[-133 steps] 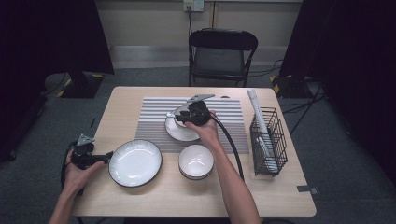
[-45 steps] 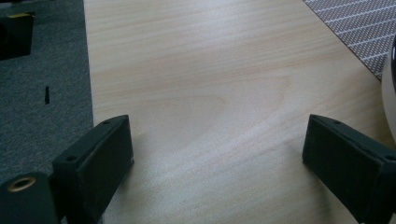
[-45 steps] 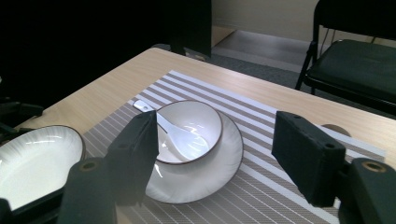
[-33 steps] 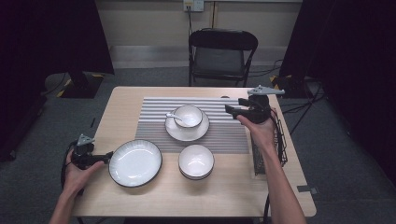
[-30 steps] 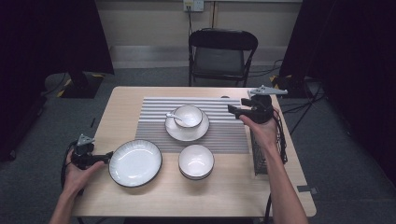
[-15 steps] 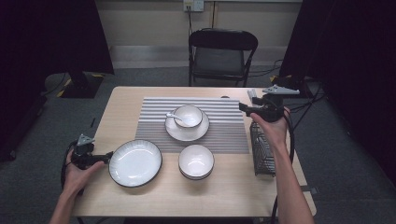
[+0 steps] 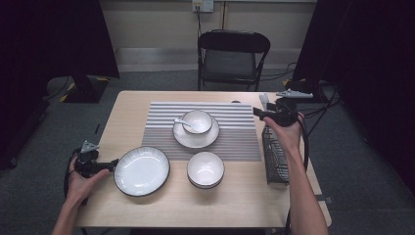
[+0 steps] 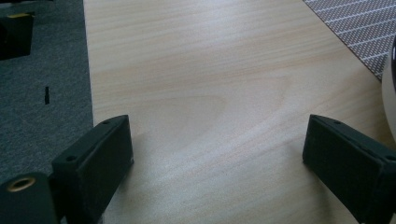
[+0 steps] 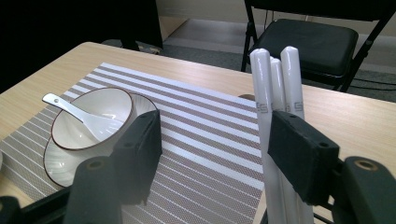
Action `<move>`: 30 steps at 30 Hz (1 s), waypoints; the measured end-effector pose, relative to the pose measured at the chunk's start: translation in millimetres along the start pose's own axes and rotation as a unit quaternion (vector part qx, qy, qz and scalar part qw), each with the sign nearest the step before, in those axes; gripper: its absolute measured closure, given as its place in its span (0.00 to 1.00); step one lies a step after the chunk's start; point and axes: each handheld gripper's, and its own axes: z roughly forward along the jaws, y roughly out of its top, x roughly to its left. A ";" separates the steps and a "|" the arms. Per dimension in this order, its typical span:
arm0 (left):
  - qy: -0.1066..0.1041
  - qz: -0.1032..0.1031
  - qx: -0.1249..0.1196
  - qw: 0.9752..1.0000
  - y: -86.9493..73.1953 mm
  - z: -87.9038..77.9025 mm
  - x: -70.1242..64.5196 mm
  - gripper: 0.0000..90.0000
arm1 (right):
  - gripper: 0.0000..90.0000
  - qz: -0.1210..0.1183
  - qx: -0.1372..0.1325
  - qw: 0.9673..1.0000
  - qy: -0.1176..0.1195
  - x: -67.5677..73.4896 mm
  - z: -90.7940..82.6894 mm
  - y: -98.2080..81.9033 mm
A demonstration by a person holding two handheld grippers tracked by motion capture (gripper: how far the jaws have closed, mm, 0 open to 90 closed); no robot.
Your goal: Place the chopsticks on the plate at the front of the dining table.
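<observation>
At the table's right edge, the open right gripper (image 9: 212,154) reaches for the white chopsticks (image 9: 275,93) standing in the wire basket (image 7: 275,156), not yet gripped, while the left gripper (image 8: 224,158) rests open beside the plate (image 7: 142,171).

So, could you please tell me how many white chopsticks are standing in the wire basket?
3 white chopsticks show, upright side by side in the wire basket at the table's right edge, beside the right tongs. More may be hidden behind them.
</observation>
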 end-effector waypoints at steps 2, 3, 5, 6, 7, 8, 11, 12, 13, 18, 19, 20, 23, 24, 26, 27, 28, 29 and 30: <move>0.001 0.000 0.000 1.000 0.0 -0.1 -0.1 0.09 | 0.38 -0.001 0.002 1.000 0.000 0.4 0.2 -0.2; 0.001 0.000 0.000 1.000 0.0 -0.1 0.0 0.09 | 0.38 0.001 0.004 1.000 0.002 0.5 0.4 -0.3; 0.001 0.000 0.000 1.000 0.0 -0.2 -0.1 0.09 | 0.39 -0.001 0.006 1.000 -0.001 0.9 1.0 -0.5; 0.001 0.000 0.000 1.000 0.0 -0.1 0.0 0.09 | 0.39 -0.002 0.001 1.000 -0.006 1.0 0.4 -0.3; 0.001 0.000 0.000 1.000 0.0 0.0 -0.1 0.09 | 0.39 -0.001 -0.003 1.000 -0.006 0.4 -0.2 -0.1; 0.001 0.000 0.000 1.000 0.0 -0.1 0.0 0.09 | 0.39 0.001 -0.005 1.000 -0.006 -0.1 -0.4 0.1; 0.001 0.000 0.000 1.000 0.0 -0.1 -0.1 0.09 | 0.39 0.003 -0.006 1.000 -0.008 -0.7 0.3 -0.6; 0.001 0.000 0.000 1.000 0.0 -0.1 -0.1 0.09 | 0.39 0.002 -0.006 1.000 -0.010 -0.5 0.9 -0.8; 0.000 0.000 0.000 1.000 0.0 -0.1 0.0 0.09 | 0.38 0.001 -0.004 1.000 -0.014 -0.8 2.0 -1.0; 0.002 0.003 0.001 1.000 0.1 -0.3 0.3 0.09 | 0.39 0.000 -0.004 1.000 -0.018 1.6 3.8 0.2; 0.001 0.000 0.000 1.000 0.0 -0.1 -0.1 0.09 | 0.39 0.000 -0.008 1.000 -0.019 1.2 3.4 0.4; 0.001 0.000 0.000 1.000 0.0 -0.1 -0.1 0.09 | 0.39 0.003 -0.009 1.000 -0.019 0.2 3.1 0.4; 0.001 0.000 0.000 1.000 0.0 -0.1 0.0 0.09 | 0.39 0.005 -0.011 1.000 -0.026 -1.4 2.5 -0.3; 0.001 0.000 0.000 1.000 0.0 -0.1 -0.1 0.09 | 0.38 0.007 -0.006 1.000 -0.025 -2.2 3.4 -0.8; 0.001 0.000 0.000 1.000 0.0 -0.1 -0.1 0.09 | 0.37 0.009 0.009 1.000 -0.022 -4.1 8.1 -2.8; 0.001 0.000 0.000 1.000 0.0 -0.2 0.0 0.09 | 0.37 0.009 0.009 1.000 -0.022 -4.1 8.1 -2.8; 0.001 0.000 0.000 1.000 0.0 -0.1 -0.1 0.09 | 0.37 0.010 0.011 1.000 -0.021 -4.1 8.9 -3.1; 0.001 0.000 0.000 1.000 0.0 -0.1 0.0 0.09 | 0.40 0.009 0.010 1.000 -0.020 -3.7 9.0 -2.7; 0.000 0.000 0.000 1.000 0.0 -0.1 0.0 0.09 | 0.42 0.010 0.008 1.000 -0.017 -3.7 8.6 -2.4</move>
